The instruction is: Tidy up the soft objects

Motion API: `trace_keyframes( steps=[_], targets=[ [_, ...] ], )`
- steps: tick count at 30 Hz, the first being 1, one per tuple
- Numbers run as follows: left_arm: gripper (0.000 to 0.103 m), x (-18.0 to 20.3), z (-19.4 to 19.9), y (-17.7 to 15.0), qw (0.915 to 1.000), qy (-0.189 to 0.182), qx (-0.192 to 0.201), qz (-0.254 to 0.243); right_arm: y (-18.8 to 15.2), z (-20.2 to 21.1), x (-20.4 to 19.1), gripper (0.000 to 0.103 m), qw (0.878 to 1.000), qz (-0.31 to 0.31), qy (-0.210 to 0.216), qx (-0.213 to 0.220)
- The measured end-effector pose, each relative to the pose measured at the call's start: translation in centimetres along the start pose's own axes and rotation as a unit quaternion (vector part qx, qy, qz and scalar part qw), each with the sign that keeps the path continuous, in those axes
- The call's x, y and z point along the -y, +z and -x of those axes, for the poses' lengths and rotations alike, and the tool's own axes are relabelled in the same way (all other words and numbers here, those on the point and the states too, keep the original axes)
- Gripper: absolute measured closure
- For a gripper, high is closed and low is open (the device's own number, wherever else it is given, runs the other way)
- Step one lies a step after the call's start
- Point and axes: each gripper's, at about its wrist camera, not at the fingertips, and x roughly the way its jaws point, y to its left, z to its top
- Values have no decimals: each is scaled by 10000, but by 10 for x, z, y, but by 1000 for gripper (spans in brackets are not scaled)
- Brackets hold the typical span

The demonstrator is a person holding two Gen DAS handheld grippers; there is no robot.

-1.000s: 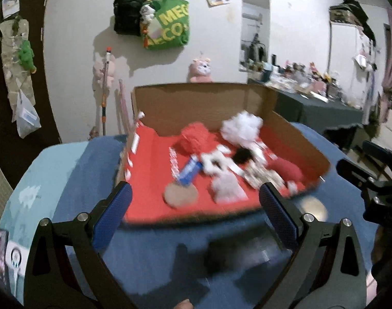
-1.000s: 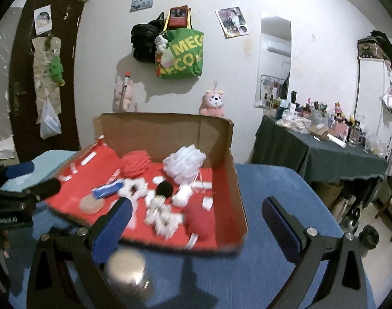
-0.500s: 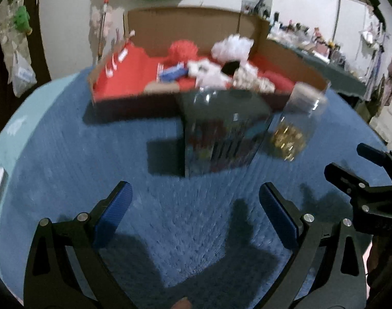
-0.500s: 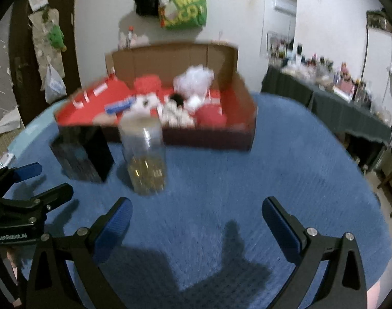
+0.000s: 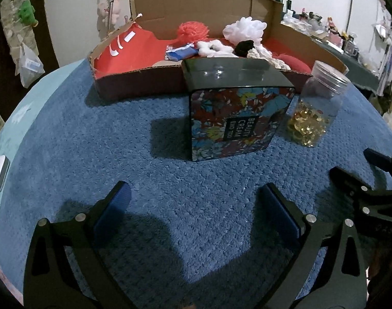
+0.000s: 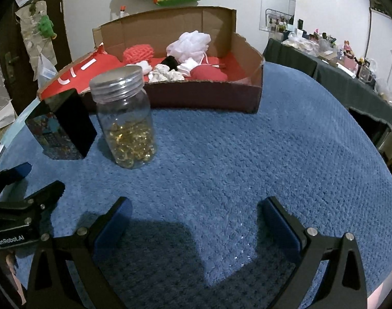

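**A:** So where's this at? All the soft stuff sits bunched in the cardboard tray (image 6: pixel 247 51) at the far edge of the blue blanket (image 6: pixel 247 154): white mesh pouf (image 6: pixel 193 42), coral pouf (image 6: pixel 138 52), a black scrunchie (image 6: pixel 171 61), some white fluffy bits (image 6: pixel 165 74), a red cushiony thing (image 6: pixel 208 74). Nothing soft is loose on the blanket that I can see.

**B:** Yeah, and that's the catch. A pile in the tray fits "about to be sorted into something" and equally "already gathered up". I can't call it from this.

**A:** The floral box (image 5: pixel 237 121) with "BEAUTY CREAM" on it is standing just in front of the tray's near wall, lid side looks shut. The clear jar (image 6: pixel 124 118) is just beside it, cap on, gold beads in the bottom. Either could be a destination, but that's my guess.

**B:** Grippers?

**A:** Left gripper (image 5: pixel 196 208) hangs low over the blanket's near edge, aimed at the box, fingers spread wide, nothing between them. Right gripper (image 6: pixel 196 219) is the same deal: spread apart, empty, pointed at bare blanket, jar off toward its left side. They're side by side; each shows at the edge of the other's view.

**B:** So both released, both well short of the tray.
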Motion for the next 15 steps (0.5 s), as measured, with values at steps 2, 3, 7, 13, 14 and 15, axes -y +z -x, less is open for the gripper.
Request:
trace_keyframes(
  steps=[2, 3, 7, 13, 14, 15],
  targets=[
    [0, 0, 0, 0, 10000, -12, 5, 9, 1, -1, -1, 0, 10000, 6, -10, -6],
    [0, -1, 0, 1, 10000, -18, 8, 17, 0, -1, 0, 0, 10000, -2, -15, -7],
    [0, -1, -1, 2, 10000, -24, 16, 16, 1, -2, -1, 0, 10000, -15, -14, -9],
    [0, -1, 0, 0, 10000, -20, 17, 18, 2, -2, 0, 0, 10000, -38, -3, -16],
    [0, -1, 0, 0, 10000, -20, 17, 18, 2, -2, 0, 0, 10000, -34, -6, -12],
    [0, -1, 0, 0, 10000, -21, 16, 18, 2, -2, 0, 0, 10000, -31, -7, -12]
  ],
)
